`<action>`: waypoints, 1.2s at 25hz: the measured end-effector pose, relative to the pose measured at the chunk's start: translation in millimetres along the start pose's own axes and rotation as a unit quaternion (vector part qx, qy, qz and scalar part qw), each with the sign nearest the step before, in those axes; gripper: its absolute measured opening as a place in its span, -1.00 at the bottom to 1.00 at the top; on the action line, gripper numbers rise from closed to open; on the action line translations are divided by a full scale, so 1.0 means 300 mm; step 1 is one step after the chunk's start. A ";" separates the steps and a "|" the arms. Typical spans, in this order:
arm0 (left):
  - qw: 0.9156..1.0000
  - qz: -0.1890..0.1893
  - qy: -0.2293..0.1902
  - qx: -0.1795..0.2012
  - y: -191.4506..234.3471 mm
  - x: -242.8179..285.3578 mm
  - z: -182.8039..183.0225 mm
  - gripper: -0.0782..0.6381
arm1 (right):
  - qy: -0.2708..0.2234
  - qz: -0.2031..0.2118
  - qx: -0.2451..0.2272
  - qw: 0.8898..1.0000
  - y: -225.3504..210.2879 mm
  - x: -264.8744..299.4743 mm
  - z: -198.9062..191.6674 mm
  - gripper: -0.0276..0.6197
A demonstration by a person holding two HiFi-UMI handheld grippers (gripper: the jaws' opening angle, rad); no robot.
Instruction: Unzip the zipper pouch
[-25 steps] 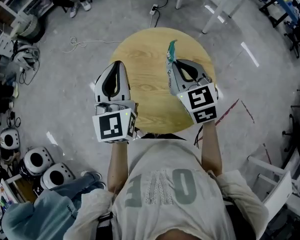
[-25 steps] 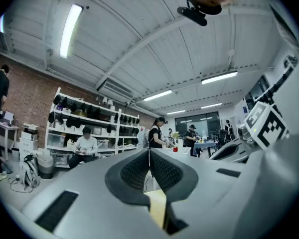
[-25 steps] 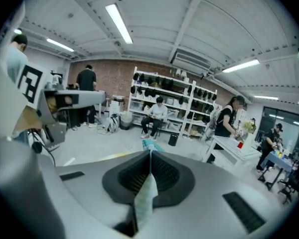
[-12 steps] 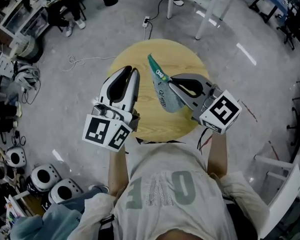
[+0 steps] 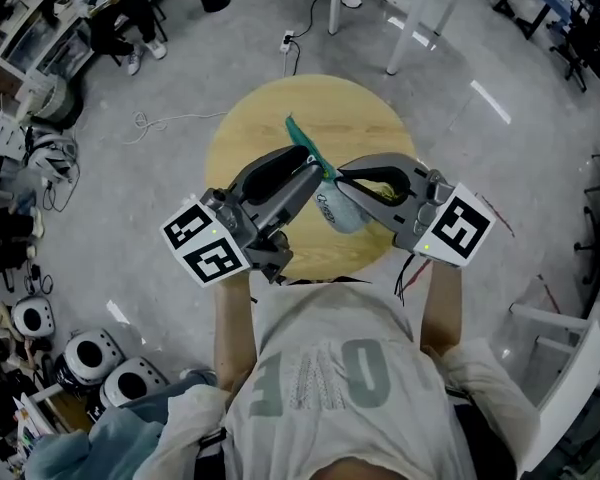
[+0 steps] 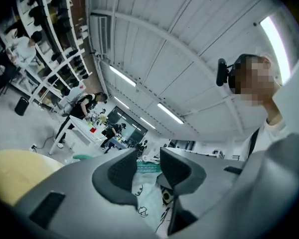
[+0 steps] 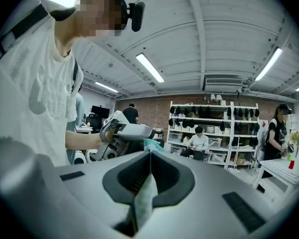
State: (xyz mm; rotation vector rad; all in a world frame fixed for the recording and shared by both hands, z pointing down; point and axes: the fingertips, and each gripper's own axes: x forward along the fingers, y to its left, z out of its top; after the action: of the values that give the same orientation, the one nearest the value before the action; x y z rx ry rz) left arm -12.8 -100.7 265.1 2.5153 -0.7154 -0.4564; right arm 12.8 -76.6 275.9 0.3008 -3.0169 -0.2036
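1. my right gripper has its jaws closed tight on an edge of the zipper pouch, with the pale fabric pinched between the pads.
2. my left gripper has just been opening its jaws. they stand apart now, with the pouch's teal zipper end between them, not clamped.
3. the pouch is held up between my 2 grippers, over the near part of the round wooden table.
4. the 2 grippers point toward each other, tips close together at the pouch's top.
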 end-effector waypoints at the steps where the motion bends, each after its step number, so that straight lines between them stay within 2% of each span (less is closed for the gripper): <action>1: 1.000 -0.007 -0.006 -0.013 0.000 0.001 0.000 -0.38 | -0.003 0.003 0.001 1.000 0.005 -0.003 0.001 -0.81; 6: 0.997 -0.044 -0.024 -0.051 -0.013 -0.009 0.003 -0.38 | -0.022 0.008 0.001 1.000 0.017 -0.011 0.013 -0.81; 7: 0.997 -0.050 -0.027 -0.054 -0.015 -0.012 0.006 -0.41 | -0.024 0.006 -0.001 1.000 0.016 -0.014 0.012 -0.81; 8: 0.996 -0.055 -0.030 -0.058 -0.017 -0.015 0.008 -0.54 | -0.023 0.004 -0.004 1.000 0.014 -0.017 0.009 -0.81; 13: 0.996 -0.058 -0.023 -0.058 -0.020 -0.014 -0.002 -0.58 | -0.010 0.001 -0.013 1.000 0.006 -0.026 -0.002 -0.81; 17: 0.994 -0.076 -0.036 -0.073 -0.028 -0.022 0.006 -0.60 | -0.011 -0.005 -0.011 1.000 -0.006 -0.029 -0.009 -0.81; 21: 0.993 -0.085 -0.031 -0.073 -0.043 -0.017 0.002 -0.62 | -0.007 -0.005 -0.019 1.000 -0.004 -0.014 -0.010 -0.81; 25: 0.994 -0.075 -0.032 -0.070 -0.031 -0.020 -0.012 -0.62 | -0.007 -0.005 -0.020 1.000 0.006 -0.008 -0.022 -0.81; 28: 0.998 -0.041 -0.005 -0.039 -0.006 -0.017 -0.035 -0.64 | -0.001 -0.007 -0.023 1.000 0.007 -0.010 -0.029 -0.81; 30: 0.999 -0.032 0.012 -0.024 -0.006 -0.015 -0.046 -0.64 | 0.004 -0.010 -0.026 1.000 0.007 -0.011 -0.029 -0.81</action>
State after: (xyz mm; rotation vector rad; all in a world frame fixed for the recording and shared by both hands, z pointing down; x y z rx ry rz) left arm -9.7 -92.1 276.3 2.5004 -0.6101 -0.4591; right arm 16.6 -75.0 284.4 0.3259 -2.9963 -0.2817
